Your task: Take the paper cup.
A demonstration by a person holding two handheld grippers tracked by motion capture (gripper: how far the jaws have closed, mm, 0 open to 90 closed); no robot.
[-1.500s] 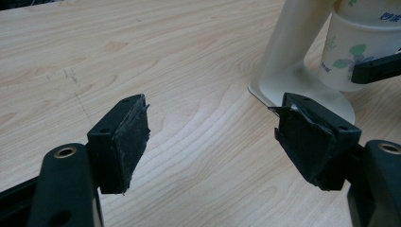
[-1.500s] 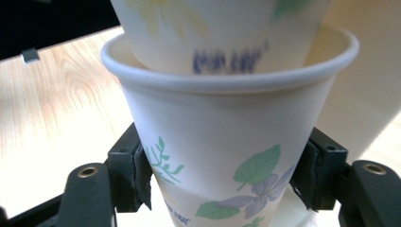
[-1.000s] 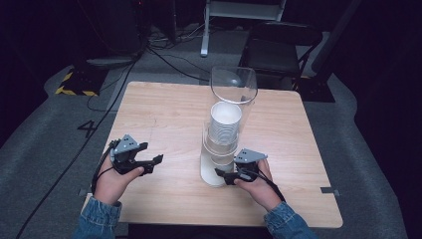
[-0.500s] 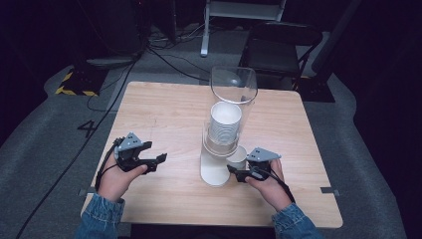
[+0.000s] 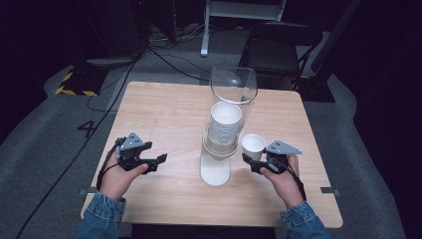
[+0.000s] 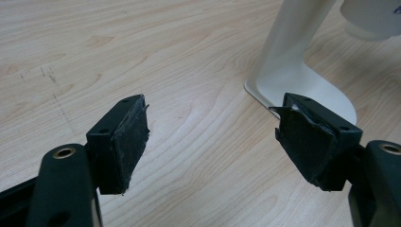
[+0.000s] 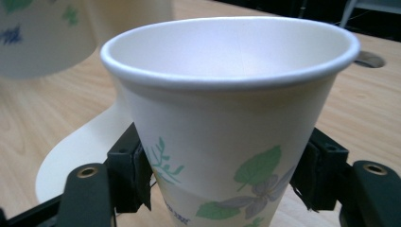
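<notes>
Since a second ago the right gripper has drawn back from under the cup dispenser toward the right of the high view, and it now carries a paper cup that was not in its jaws before. Upright and clear of the stack, the cup sits just right of the dispenser's lower end, above the wooden table. In the right gripper view the jaws are clamped on the cup's lower wall, one on each side of the leaf-and-flower print — the cup itself hides most of what lies behind it. Behind it at the left edge curves the dispenser's white base, and a second printed cup shows in the upper left corner.

Lower left in the high view, the left gripper has shifted slightly toward the dispenser. Its jaws stand wide apart and hold nothing; the left gripper view shows bare wood between them, with the white base and stem in the upper right, just beyond the right-hand jaw.

At the top of the high view, past the table's far edge, a dark chair stands on grey carpet, with cables across the floor.
</notes>
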